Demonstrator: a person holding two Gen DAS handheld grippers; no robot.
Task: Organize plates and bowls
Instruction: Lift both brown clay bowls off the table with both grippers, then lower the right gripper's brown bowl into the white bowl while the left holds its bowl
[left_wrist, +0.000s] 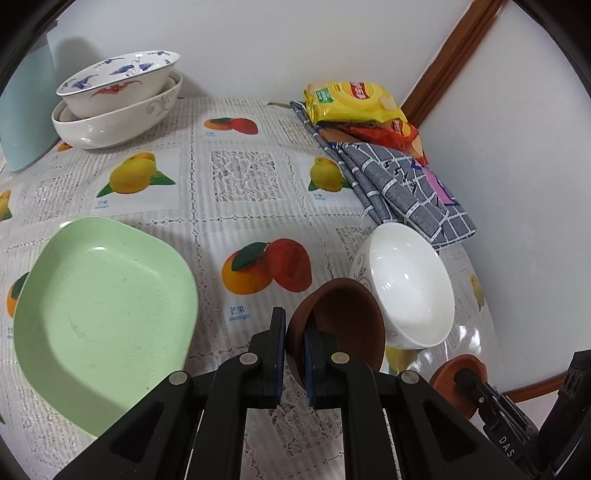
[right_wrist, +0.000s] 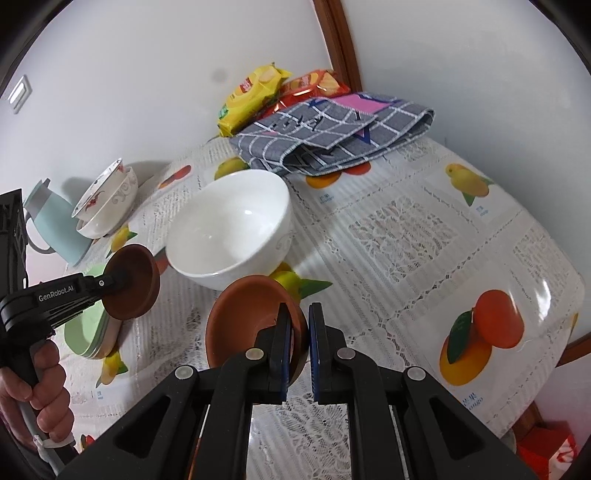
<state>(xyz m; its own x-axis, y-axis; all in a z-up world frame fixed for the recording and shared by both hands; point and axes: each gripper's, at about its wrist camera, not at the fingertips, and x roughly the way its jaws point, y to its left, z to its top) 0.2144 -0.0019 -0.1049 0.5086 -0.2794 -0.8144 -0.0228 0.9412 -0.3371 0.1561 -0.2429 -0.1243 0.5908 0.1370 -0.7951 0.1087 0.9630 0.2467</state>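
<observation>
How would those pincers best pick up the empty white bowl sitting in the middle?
Probably by its rim: the white bowl stands upright and empty. One of the fingers would go inside the wall and one outside, coming from above on its near side, clear of the checked cloth behind it.

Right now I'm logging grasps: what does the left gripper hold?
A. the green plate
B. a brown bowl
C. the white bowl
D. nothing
B: the left gripper has its fingers pinching the rim of a brown bowl, lifted beside the white bowl.
</observation>
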